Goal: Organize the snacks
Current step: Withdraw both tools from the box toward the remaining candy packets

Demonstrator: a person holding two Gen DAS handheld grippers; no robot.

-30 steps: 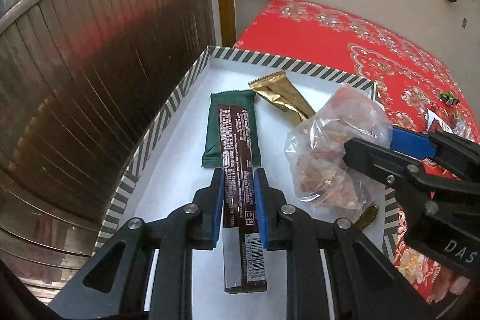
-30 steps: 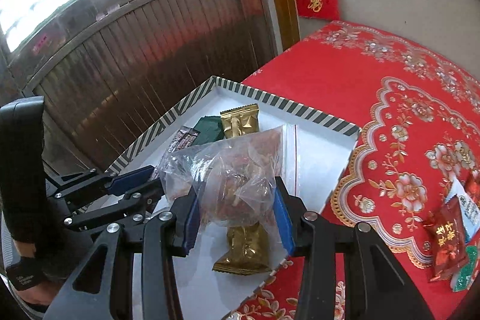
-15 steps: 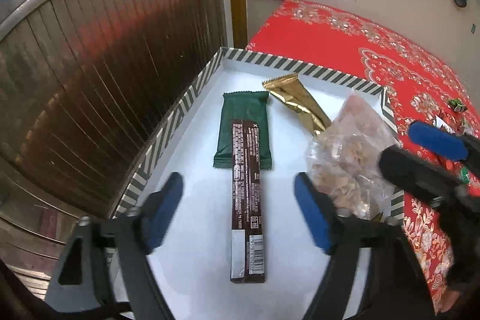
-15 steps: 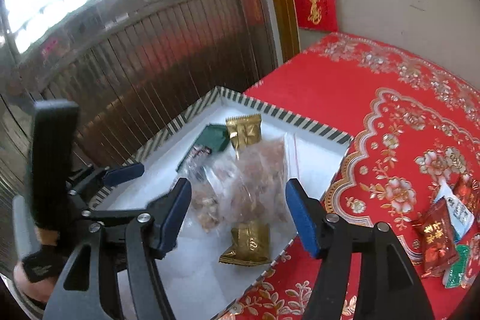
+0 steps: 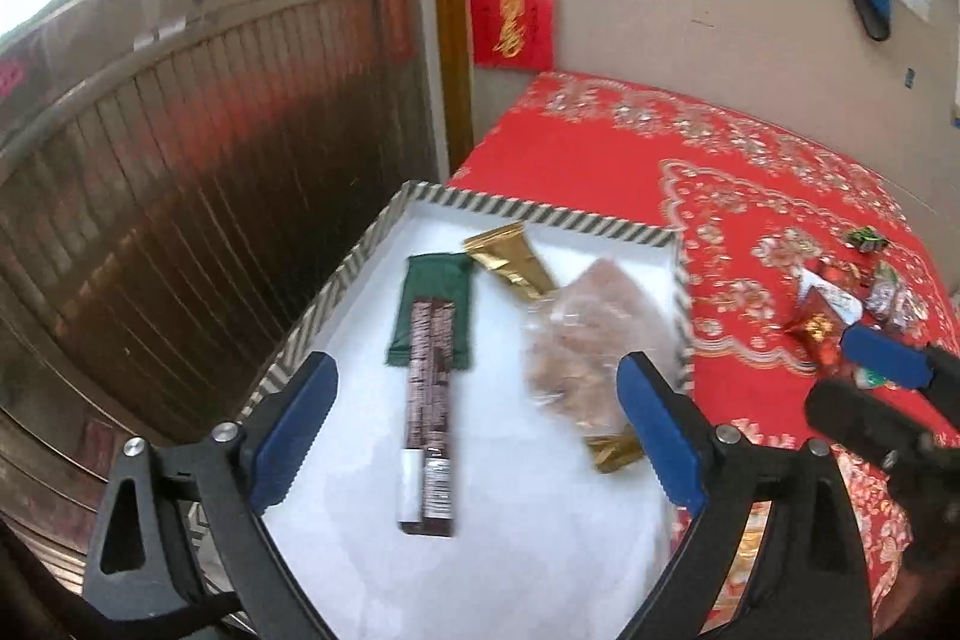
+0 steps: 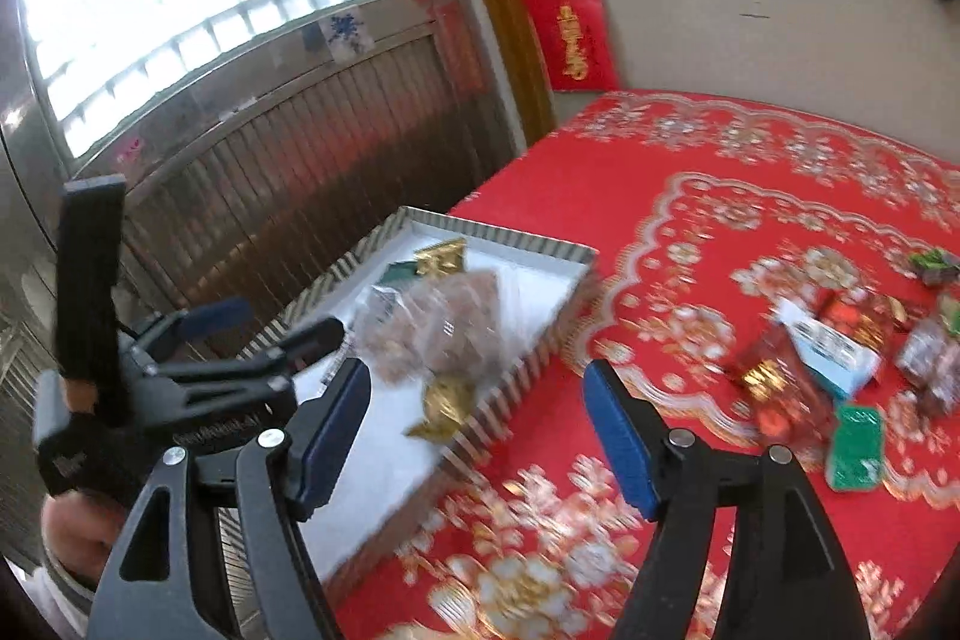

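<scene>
In the tray [image 5: 543, 214], left to right, lie a green pack [image 5: 433, 280] with a brown bar [image 5: 429, 388] overlapping it, a gold pack [image 5: 510, 259], and a clear bag [image 5: 594, 334] over another gold pack [image 5: 612, 451]. So 5 snacks look stowed. Right of the tray, loose snacks [image 6: 840, 370] wait on the red-clothed bench [image 6: 690, 172]. The bar's long axis runs toward the tray's far wall, barcode end nearest. The left gripper [image 5: 474, 433] and right gripper [image 6: 477, 436] have just been opening; both stand wide and empty.
</scene>
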